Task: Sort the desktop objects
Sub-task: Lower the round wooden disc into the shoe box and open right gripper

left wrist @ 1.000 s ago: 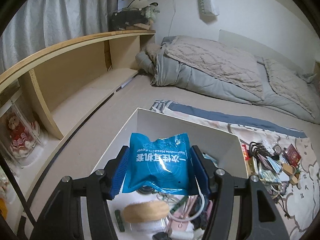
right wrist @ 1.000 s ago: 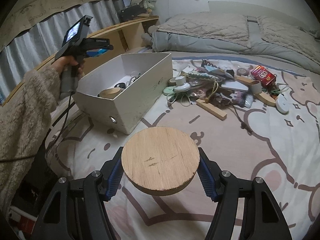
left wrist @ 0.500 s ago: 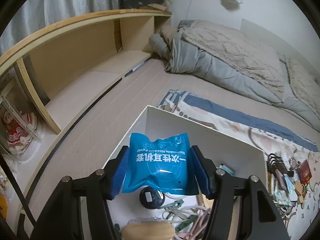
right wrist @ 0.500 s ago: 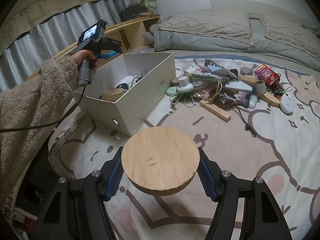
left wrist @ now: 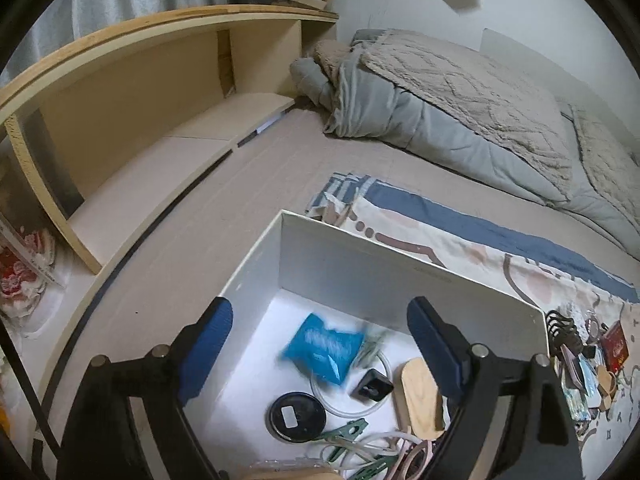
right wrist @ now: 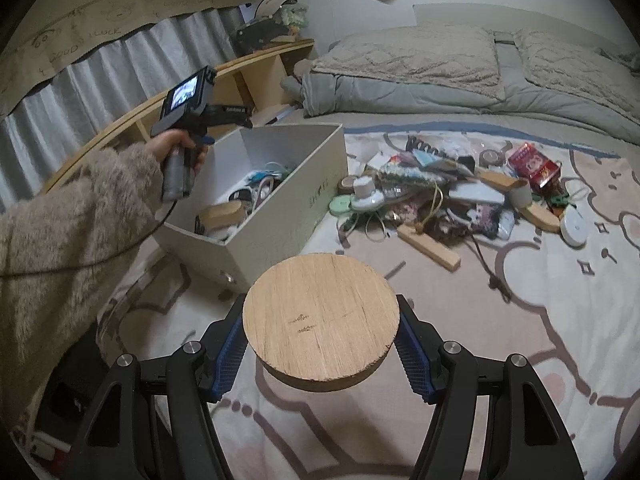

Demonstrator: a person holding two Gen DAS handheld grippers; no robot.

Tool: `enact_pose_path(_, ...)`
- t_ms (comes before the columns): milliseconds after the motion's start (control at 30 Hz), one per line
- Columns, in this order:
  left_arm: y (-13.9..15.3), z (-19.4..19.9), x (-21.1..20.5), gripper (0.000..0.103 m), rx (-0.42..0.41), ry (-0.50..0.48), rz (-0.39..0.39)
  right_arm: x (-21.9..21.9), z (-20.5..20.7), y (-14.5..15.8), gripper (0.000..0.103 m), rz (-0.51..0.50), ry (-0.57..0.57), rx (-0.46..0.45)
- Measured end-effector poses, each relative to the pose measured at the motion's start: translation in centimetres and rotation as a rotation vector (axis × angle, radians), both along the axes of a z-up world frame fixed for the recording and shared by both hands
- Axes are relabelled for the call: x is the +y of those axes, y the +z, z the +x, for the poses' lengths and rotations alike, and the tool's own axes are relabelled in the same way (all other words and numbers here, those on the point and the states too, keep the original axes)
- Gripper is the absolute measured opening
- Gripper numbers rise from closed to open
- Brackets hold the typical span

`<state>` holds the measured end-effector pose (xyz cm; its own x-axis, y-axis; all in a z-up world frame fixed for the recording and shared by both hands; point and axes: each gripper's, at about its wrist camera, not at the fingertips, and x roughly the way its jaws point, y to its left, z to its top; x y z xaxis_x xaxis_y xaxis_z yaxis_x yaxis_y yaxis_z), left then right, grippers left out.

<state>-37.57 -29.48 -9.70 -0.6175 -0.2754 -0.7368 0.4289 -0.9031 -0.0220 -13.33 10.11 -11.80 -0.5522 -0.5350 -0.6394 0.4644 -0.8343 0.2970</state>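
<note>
My left gripper is open above the white box. The blue packet is blurred in the box's far half, below the jaws, apart from them. The box also holds a black round lid, a wooden piece, cables and clips. My right gripper is shut on a round wooden disc and holds it above the blanket, near the box's front corner. The left gripper shows over the box in the right wrist view.
A pile of small objects lies on the cartoon blanket right of the box: wooden blocks, a red pack, white discs, cords. A curved wooden shelf runs along the left. Grey bedding lies behind.
My left gripper has opened and let go of the blue packet, which has dropped into the box. The right gripper with the disc has barely moved.
</note>
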Motion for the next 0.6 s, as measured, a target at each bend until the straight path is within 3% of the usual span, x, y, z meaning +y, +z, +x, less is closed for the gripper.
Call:
enact_pose_path(267, 1.2, 2.0, -0.7, 0.09, 0.045, -0.038, 0.061, -2.1, -3.2, 1.6, 0.068, -0.012, 0.02, 0.029)
enact_pose_path(600, 2.8, 7.8, -1.2, 0.09, 0.07, -0.058, -0.035, -8.4, -10.4, 3.4, 0.068, -0.027, 0.123, 0.015)
